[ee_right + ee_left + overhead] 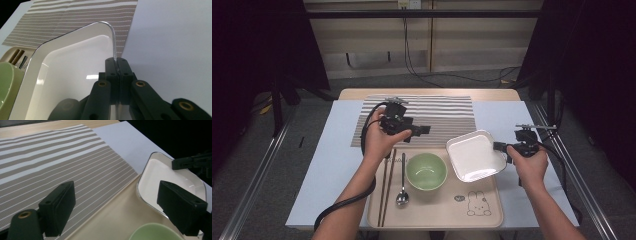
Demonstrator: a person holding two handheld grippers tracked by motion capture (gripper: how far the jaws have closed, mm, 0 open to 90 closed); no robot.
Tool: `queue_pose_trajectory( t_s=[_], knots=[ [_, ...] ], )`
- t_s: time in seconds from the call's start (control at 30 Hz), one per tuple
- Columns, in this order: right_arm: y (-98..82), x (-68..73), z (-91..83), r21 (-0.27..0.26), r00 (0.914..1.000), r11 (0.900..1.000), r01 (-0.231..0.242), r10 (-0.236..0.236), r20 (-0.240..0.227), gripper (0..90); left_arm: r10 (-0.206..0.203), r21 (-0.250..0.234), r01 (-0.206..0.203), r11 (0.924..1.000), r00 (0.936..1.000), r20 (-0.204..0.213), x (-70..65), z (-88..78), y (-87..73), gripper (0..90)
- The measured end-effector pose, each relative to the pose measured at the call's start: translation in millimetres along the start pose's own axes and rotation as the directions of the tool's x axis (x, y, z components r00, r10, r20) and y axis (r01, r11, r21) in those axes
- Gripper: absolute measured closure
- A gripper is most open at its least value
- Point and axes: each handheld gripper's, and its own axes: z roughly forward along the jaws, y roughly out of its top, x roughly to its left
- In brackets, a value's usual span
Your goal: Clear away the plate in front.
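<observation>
Clamped tight on the rim of the white plate [75, 75]: right claw [116, 61], holding it tilted over the beige tray [437, 210], just beside the green bowl [426, 171]. Spread wide and holding nothing: left claw [115, 207], above the striped mat [50, 165] on the bench [322, 160].

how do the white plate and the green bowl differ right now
The white plate is squarish with rounded corners and shallow; the green bowl is round and deep. The right gripper pinches the plate's rim, tilting it; the bowl sits flat and untouched on the tray. Both are empty.
</observation>
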Motion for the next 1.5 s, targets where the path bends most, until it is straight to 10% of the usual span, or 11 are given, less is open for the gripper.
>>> queue_pose_trajectory(
  t_s=[0.6,1.5],
  knots=[
    [-25.9,16.4,12.9,0.051,0.9917,0.998,0.036,-0.042,0.122,89.7,-0.044,-0.041,0.042,0.9983,0.9973,-0.058,15.9,-28.6,-35.1,11.4],
    [-67.5,24.8,-8.1,0.123,0.998,0.991,0.061,-0.063,0.008,81.1,-0.071,-0.055,0.067,0.9962,0.9947,-0.074,19.4,-27.3,-47.4,11.1]
  ],
)
